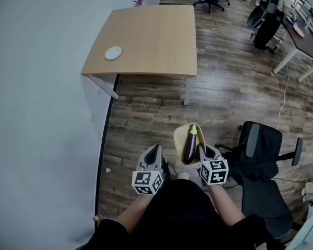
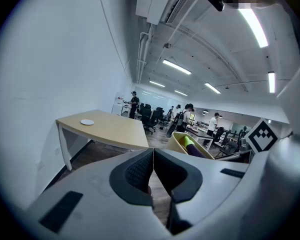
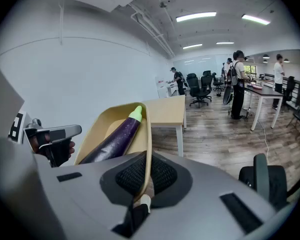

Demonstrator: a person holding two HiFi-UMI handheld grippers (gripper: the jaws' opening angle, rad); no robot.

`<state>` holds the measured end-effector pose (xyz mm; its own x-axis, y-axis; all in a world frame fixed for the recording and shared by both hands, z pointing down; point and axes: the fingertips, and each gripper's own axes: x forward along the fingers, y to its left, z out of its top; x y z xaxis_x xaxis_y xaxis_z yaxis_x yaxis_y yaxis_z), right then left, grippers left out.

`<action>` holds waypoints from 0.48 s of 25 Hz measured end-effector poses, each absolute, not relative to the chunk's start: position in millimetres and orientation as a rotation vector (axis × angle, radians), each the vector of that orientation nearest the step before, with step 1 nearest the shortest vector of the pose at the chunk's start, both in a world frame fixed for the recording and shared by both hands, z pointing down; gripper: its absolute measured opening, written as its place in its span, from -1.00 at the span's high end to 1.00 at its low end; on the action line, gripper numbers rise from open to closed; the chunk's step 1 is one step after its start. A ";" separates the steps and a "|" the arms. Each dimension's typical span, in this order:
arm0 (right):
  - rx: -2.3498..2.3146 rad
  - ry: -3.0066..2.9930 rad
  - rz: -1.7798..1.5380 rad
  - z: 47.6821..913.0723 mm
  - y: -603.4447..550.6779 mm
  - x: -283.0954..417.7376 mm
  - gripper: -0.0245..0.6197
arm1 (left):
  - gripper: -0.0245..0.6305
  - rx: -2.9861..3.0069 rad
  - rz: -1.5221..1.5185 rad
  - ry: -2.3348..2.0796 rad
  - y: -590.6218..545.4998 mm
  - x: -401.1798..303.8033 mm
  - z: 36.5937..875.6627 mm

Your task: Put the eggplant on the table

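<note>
A dark purple eggplant (image 1: 190,146) with a green stem lies in a shallow tan tray (image 1: 179,139), held over the wooden floor. My right gripper (image 1: 202,152) is shut on the tray's rim; in the right gripper view the rim (image 3: 147,149) runs between the pads with the eggplant (image 3: 113,137) lying lengthwise in the tray. My left gripper (image 1: 155,151) hovers beside the tray at its left, shut with nothing between its jaws; from it the tray (image 2: 182,143) shows at the right. The light wooden table (image 1: 146,38) stands farther ahead by the wall.
A small white disc (image 1: 113,52) lies on the table's left part. A black office chair (image 1: 261,165) stands close at my right. More chairs, desks and people (image 3: 235,79) fill the far right of the room. A white wall (image 1: 36,98) runs along the left.
</note>
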<state>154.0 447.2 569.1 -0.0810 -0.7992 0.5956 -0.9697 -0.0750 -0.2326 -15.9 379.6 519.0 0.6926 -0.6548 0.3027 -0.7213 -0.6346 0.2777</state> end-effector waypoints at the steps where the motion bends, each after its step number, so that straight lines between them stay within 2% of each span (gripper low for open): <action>1: 1.919 -1.929 0.899 568.7 449.1 153.5 0.73 | 0.88 2.529 0.245 -1.082 381.0 -17.0 517.9; 12: 1.924 -1.936 1.007 580.7 442.6 152.2 0.73 | 0.88 2.492 0.225 -1.114 375.0 -20.7 523.9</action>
